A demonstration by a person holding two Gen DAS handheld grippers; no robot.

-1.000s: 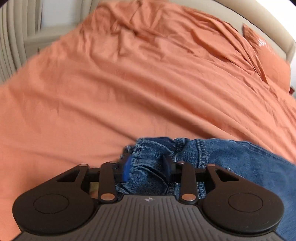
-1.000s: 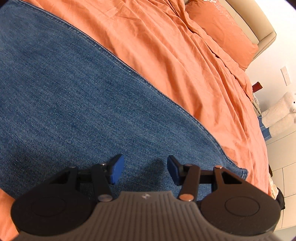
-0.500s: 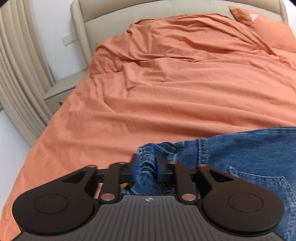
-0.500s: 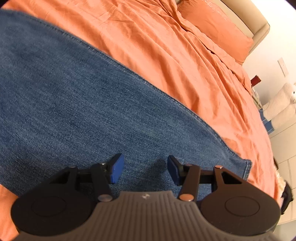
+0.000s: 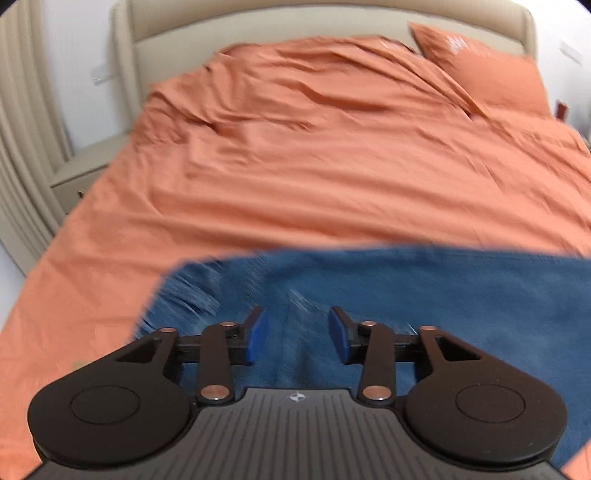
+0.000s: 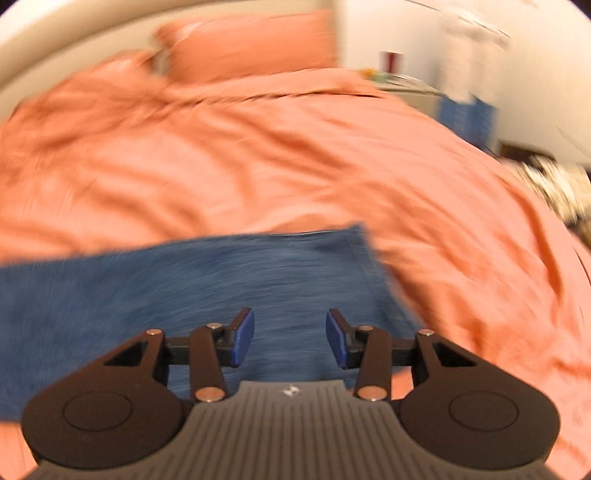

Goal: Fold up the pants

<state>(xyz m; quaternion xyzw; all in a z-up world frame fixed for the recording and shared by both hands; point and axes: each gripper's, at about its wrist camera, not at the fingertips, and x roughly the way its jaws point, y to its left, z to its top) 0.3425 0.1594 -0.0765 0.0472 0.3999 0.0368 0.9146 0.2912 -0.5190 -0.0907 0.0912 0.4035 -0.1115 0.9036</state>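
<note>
Jeans (image 5: pixel 424 295) lie flat across the near part of the bed, on the orange sheet (image 5: pixel 314 177); hem end shows in the right view, blurred. Left gripper (image 5: pixel 295 336) above the denim, jaws just opened, spread, nothing pinched between them. Right gripper (image 6: pixel 290 338) above the leg, jaws just narrowed but apart, empty. Orange pillow (image 5: pixel 480 77) against the beige headboard (image 5: pixel 295 26).
</note>
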